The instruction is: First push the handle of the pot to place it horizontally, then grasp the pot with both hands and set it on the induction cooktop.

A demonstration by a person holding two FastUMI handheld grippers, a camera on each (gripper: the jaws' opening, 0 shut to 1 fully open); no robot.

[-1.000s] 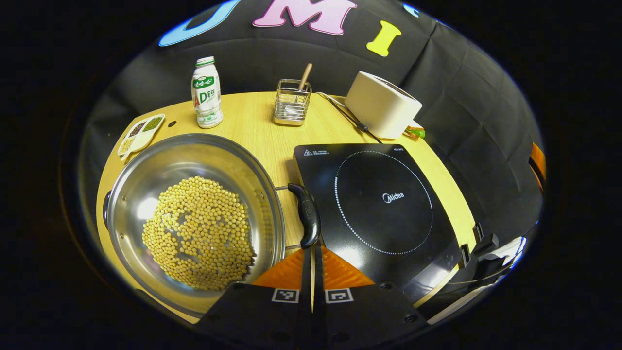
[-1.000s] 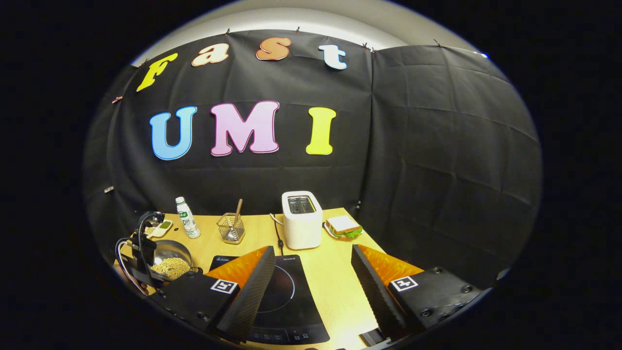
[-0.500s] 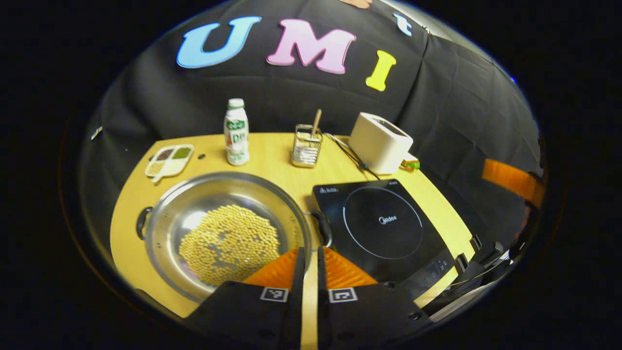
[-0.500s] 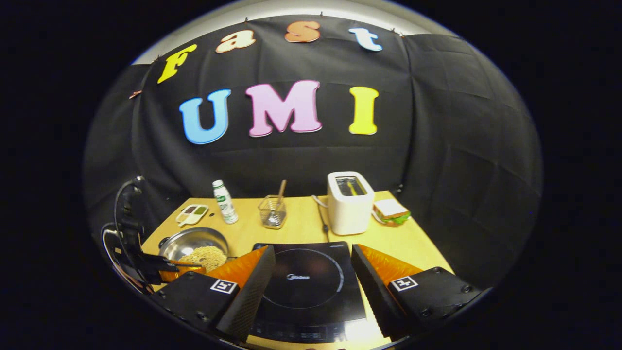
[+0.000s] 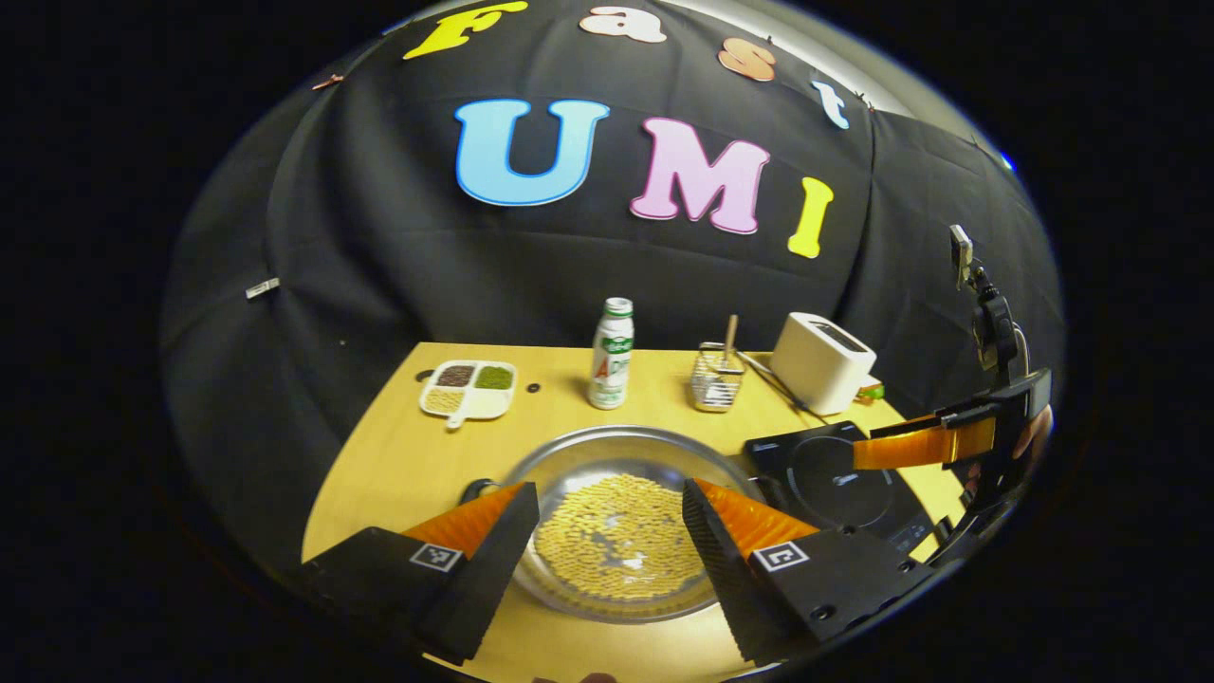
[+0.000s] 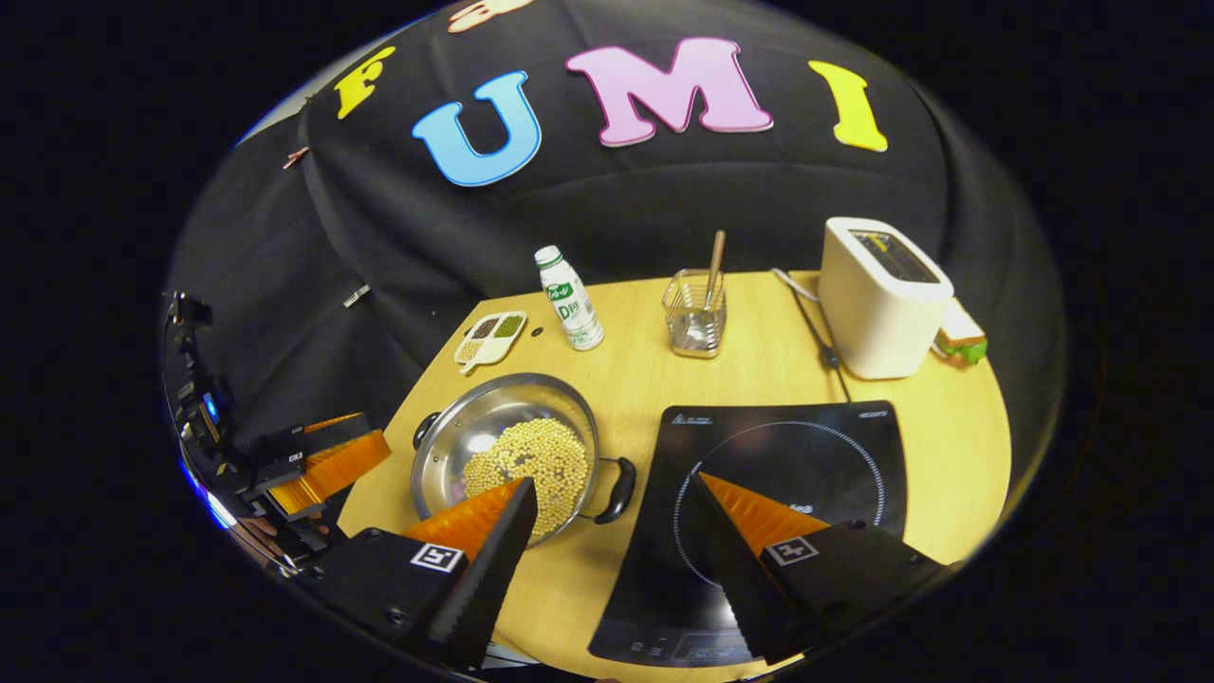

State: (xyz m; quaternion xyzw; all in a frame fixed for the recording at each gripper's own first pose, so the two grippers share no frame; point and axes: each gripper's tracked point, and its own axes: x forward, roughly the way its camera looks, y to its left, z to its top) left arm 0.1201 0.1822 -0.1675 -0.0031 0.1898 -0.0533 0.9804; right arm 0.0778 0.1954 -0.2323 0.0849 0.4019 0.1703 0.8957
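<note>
Left claw [image 5: 610, 531] now wide open and empty, no longer shut by the handle [image 6: 618, 489]; pulled back, up above the pot [image 5: 626, 531]. Right claw [image 6: 607, 531] open too, holding nothing. Push looks done, two-claw grab next. Pot of beans sits on the desk [image 6: 759, 370], just beside the cooktop [image 6: 787, 455]. Plenty of bare desk behind; near edge close.

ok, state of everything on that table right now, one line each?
pot: on the table left of the cooktop, holds beans, handles level
cooktop: bare, nothing on it
left gripper: open, above the pot
right gripper: open, between the pot's handle and the cooktop
bottle: upright, capped
toaster: upright
wire basket: upright, stick inside
divided dish: flat, filled
</note>
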